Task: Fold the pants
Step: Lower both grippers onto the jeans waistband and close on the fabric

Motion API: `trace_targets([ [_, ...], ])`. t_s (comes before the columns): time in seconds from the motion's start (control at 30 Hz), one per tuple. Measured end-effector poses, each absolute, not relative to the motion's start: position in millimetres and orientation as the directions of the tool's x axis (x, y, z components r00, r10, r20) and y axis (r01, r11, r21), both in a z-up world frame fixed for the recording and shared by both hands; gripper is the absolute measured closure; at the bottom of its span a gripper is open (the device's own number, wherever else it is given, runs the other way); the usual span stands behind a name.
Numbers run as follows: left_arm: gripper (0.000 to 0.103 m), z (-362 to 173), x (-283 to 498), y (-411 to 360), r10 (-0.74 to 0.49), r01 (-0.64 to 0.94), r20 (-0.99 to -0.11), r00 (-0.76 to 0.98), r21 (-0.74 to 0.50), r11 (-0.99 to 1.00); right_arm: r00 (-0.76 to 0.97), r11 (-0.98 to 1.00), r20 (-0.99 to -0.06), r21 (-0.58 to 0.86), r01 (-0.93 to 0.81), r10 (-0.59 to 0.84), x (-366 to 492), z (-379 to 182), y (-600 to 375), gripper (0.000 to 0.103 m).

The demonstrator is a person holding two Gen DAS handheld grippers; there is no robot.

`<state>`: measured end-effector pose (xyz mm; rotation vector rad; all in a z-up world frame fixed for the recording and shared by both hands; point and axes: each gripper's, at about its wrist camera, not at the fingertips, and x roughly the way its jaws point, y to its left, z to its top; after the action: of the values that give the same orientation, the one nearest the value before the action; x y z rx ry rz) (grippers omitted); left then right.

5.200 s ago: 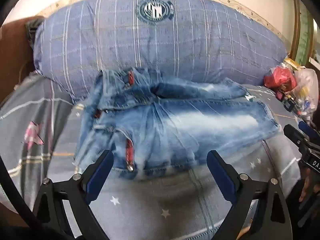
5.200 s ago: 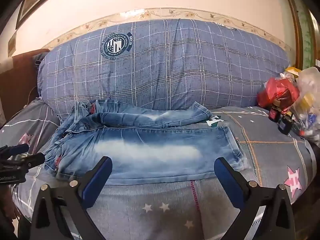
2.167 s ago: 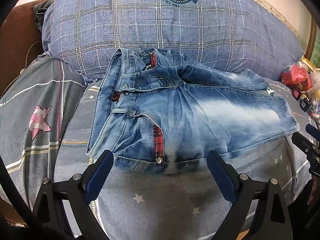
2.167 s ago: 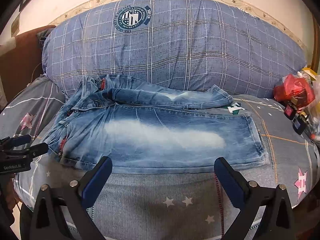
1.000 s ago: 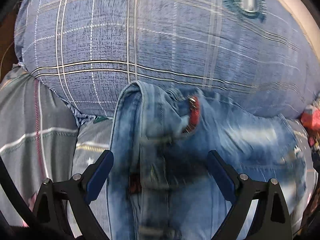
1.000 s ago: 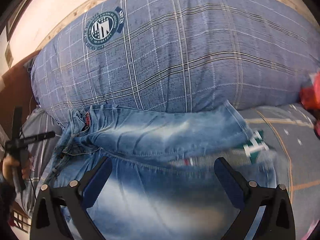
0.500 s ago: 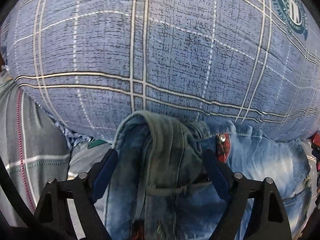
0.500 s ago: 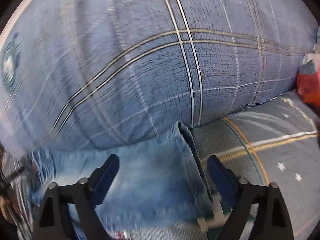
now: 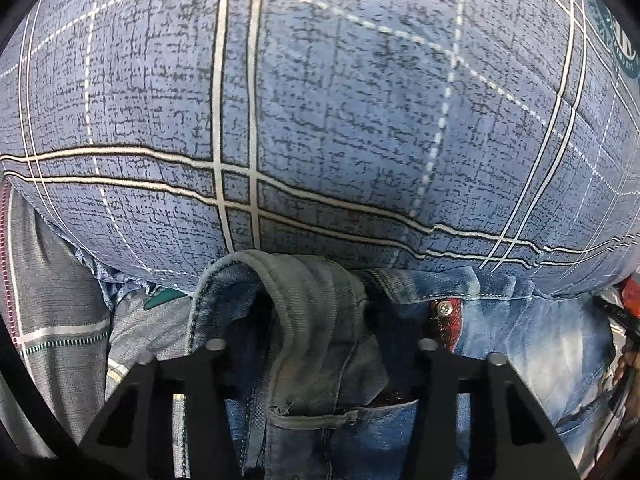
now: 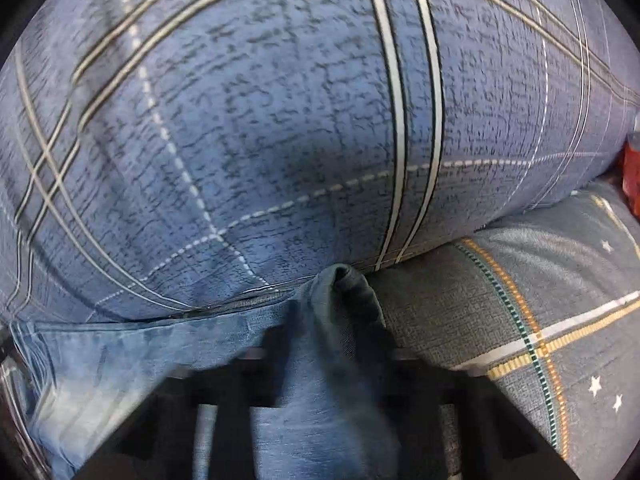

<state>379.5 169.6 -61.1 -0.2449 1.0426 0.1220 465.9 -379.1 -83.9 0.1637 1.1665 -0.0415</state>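
Note:
The faded blue jeans (image 9: 520, 344) lie on the bed against a big blue plaid pillow (image 9: 320, 120). My left gripper (image 9: 320, 344) is shut on the far corner of the waistband (image 9: 308, 288), which bunches up between the fingers next to a red-lined pocket rivet (image 9: 444, 310). My right gripper (image 10: 332, 344) is shut on the far leg's hem (image 10: 340, 292), pinched into a fold right at the foot of the pillow (image 10: 280, 120). The rest of that leg (image 10: 120, 356) spreads to the left.
The grey bedsheet with stars and striped bands (image 10: 520, 320) lies to the right of the hem. Something red (image 10: 632, 176) sits at the far right beside the pillow. Grey sheet (image 9: 60, 320) shows left of the waistband.
Both grippers moved forward to the far edge of the jeans by the pillow and closed, the left on the waistband corner, the right on the leg hem.

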Motion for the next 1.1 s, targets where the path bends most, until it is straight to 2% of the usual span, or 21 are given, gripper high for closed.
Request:
trace_targets([
  [0.03,0.084,-61.3,378.6,167.6,-0.022,-0.208,-0.865,0.502,-0.145,0.967,0.416,0.989,-0.908,0.103,0.105,0.050,462.6,-80.2,-377.7,0.094],
  [0.07,0.086,-60.7,377.9,165.9,-0.073,-0.180,-0.856,0.512,-0.190,0.965,0.441,0.990,-0.896,0.110,0.093,0.058,459.0,-74.5,-376.8,0.098],
  [0.13,0.087,-52.2,371.5,162.1,-0.054,-0.179,-0.840,0.540,-0.177,0.968,0.497,0.987,-0.864,0.135,0.083,0.077,451.8,-56.3,-377.8,0.100],
  [0.3,0.087,-23.5,351.1,165.9,-0.151,-0.145,-0.784,0.602,-0.293,0.945,0.575,0.983,-0.810,0.176,0.055,0.113,436.7,-14.0,-385.6,0.101],
  [0.37,0.087,-14.7,344.9,165.6,-0.168,-0.131,-0.779,0.604,-0.304,0.944,0.584,0.976,-0.798,0.212,0.041,0.149,431.5,-4.0,-389.3,0.101],
  [0.43,0.087,-10.7,340.2,165.7,-0.172,-0.122,-0.782,0.599,-0.301,0.946,0.505,0.961,-0.835,0.275,0.035,0.220,433.8,-13.1,-389.3,0.100],
  [0.5,0.086,-4.1,334.4,166.1,-0.178,-0.116,-0.781,0.599,-0.304,0.946,0.440,0.974,-0.882,0.217,0.061,0.169,434.6,-28.6,-386.2,0.098],
  [0.57,0.086,2.9,331.8,157.5,-0.172,-0.108,-0.786,0.594,-0.290,0.951,0.403,0.981,-0.906,0.174,0.084,0.127,433.3,-45.2,-384.9,0.078],
  [0.6,0.086,4.6,330.1,152.5,-0.166,-0.106,-0.789,0.591,-0.279,0.954,0.396,0.977,-0.908,0.190,0.094,0.139,433.4,-56.8,-388.4,0.043],
  [0.63,0.086,3.2,331.9,152.3,-0.164,-0.107,-0.791,0.589,-0.277,0.955,0.393,0.976,-0.909,0.195,0.102,0.141,435.3,-60.5,-388.4,0.014],
  [0.77,0.086,-13.5,348.8,146.3,-0.154,-0.118,-0.797,0.584,-0.271,0.956,0.409,0.972,-0.901,0.205,0.113,0.143,443.0,-80.2,-396.2,0.013],
  [0.9,0.086,-29.2,358.7,142.9,-0.143,-0.132,-0.806,0.574,-0.264,0.955,0.398,0.979,-0.910,0.171,0.108,0.114,474.1,-102.7,-396.3,0.018],
  [0.97,0.086,-34.7,361.6,140.6,-0.143,-0.135,-0.808,0.571,-0.264,0.955,0.380,0.981,-0.919,0.156,0.117,0.101,497.7,-115.3,-385.9,0.034],
  [1.0,0.086,-37.1,362.7,137.9,-0.142,-0.136,-0.808,0.571,-0.264,0.955,0.370,0.981,-0.924,0.153,0.121,0.098,502.3,-121.0,-384.5,0.057],
  [1.03,0.086,-37.1,362.8,137.0,-0.146,-0.137,-0.806,0.573,-0.270,0.953,0.354,0.981,-0.930,0.149,0.125,0.096,505.4,-128.5,-382.3,0.089],
  [1.07,0.086,-36.5,362.3,136.8,-0.151,-0.139,-0.802,0.578,-0.279,0.950,0.352,0.982,-0.932,0.143,0.122,0.091,509.7,-135.2,-381.9,0.097],
  [1.1,0.086,-34.0,361.1,140.0,-0.162,-0.143,-0.791,0.590,-0.301,0.943,0.376,0.985,-0.923,0.133,0.111,0.082,508.6,-133.5,-378.8,0.100],
])
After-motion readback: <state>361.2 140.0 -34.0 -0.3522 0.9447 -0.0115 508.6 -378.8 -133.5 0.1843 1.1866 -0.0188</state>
